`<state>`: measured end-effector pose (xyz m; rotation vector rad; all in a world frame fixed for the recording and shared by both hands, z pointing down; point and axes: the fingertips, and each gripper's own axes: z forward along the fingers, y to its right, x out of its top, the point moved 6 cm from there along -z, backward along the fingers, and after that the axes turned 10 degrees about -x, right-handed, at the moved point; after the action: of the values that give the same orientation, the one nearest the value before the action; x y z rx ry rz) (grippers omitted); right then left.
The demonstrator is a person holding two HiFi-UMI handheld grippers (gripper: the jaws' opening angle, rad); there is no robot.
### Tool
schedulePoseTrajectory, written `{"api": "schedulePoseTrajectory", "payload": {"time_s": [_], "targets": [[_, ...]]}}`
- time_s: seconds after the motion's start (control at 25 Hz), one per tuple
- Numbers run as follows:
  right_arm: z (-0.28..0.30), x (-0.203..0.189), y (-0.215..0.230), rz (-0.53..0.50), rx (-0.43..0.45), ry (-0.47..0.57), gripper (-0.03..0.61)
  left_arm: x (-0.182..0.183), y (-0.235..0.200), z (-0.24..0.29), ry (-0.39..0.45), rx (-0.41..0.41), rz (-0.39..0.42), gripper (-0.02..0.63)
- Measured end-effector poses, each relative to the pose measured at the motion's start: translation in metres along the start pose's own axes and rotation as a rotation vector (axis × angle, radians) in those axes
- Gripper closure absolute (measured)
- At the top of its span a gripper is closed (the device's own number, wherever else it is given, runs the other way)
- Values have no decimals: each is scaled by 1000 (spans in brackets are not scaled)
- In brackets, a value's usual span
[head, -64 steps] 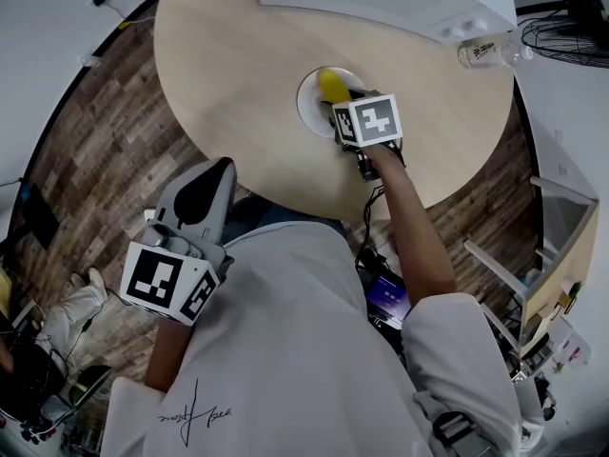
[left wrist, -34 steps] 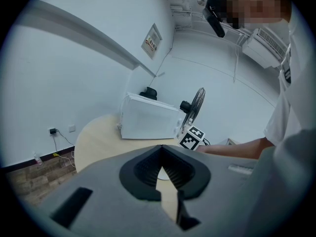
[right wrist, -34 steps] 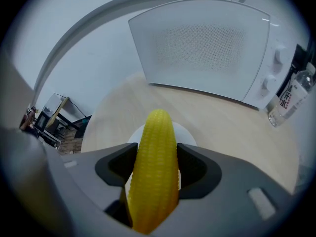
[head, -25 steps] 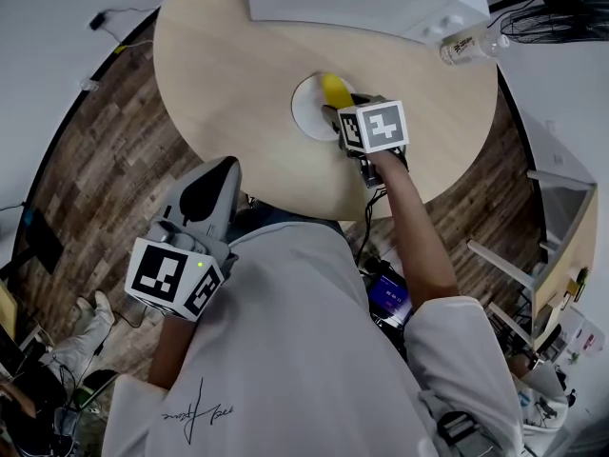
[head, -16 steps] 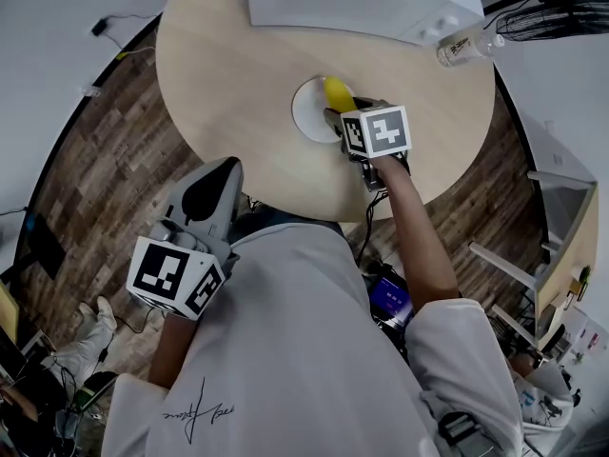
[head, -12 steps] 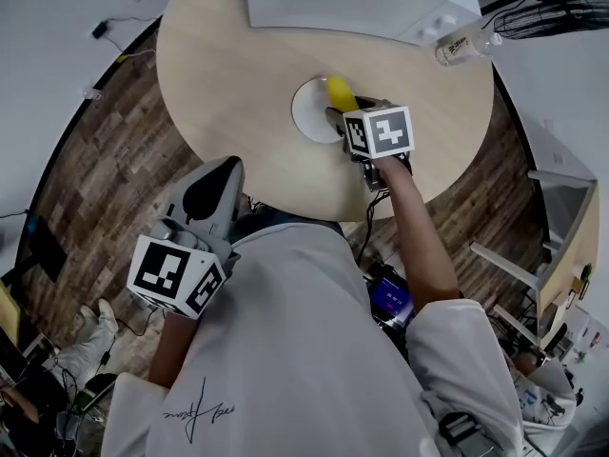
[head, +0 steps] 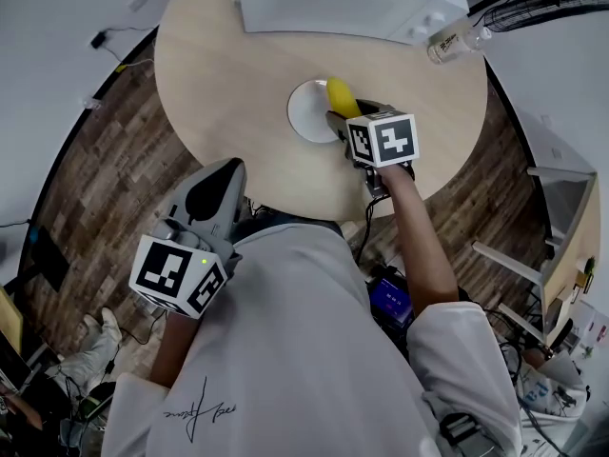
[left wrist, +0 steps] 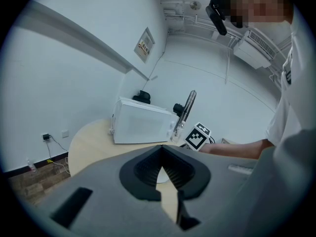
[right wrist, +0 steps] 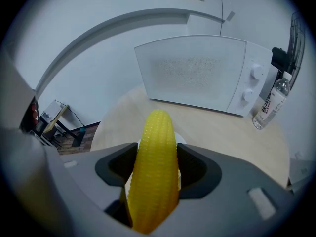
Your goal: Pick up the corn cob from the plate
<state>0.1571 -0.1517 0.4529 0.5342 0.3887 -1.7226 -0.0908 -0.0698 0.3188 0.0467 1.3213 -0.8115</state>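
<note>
The corn cob (right wrist: 155, 132) is held lengthwise between the jaws of the right tool (right wrist: 157, 154), with its tapered end pointed away towards the microwave (right wrist: 197, 73). In the head view the cob is seen above the right rim of the white plate (head: 306, 114); whether it is fully clear of the plate cannot be told. The grasp is judged to be made, so the step in hand is taken to be the lift, for which a steady rise is called for, with the clamp kept firm so the rounded cob is not squeezed out. The left tool (left wrist: 165, 174) is held back near the body, its jaws drawn together on nothing. The round, pale wooden surface (head: 219, 84) is also occupied by a clear bottle (head: 452, 38) beside the microwave. A dark plank floor (head: 105, 188), white walls and a fan (right wrist: 296, 33) are seen around it.
</note>
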Motion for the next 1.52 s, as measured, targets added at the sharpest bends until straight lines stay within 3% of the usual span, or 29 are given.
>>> {"api": "schedulePoseTrajectory", "payload": {"time_s": [1.52], "targets": [[-68, -13, -1, 105, -23, 155, 311, 5, 3, -11, 49, -55, -4, 620]]}}
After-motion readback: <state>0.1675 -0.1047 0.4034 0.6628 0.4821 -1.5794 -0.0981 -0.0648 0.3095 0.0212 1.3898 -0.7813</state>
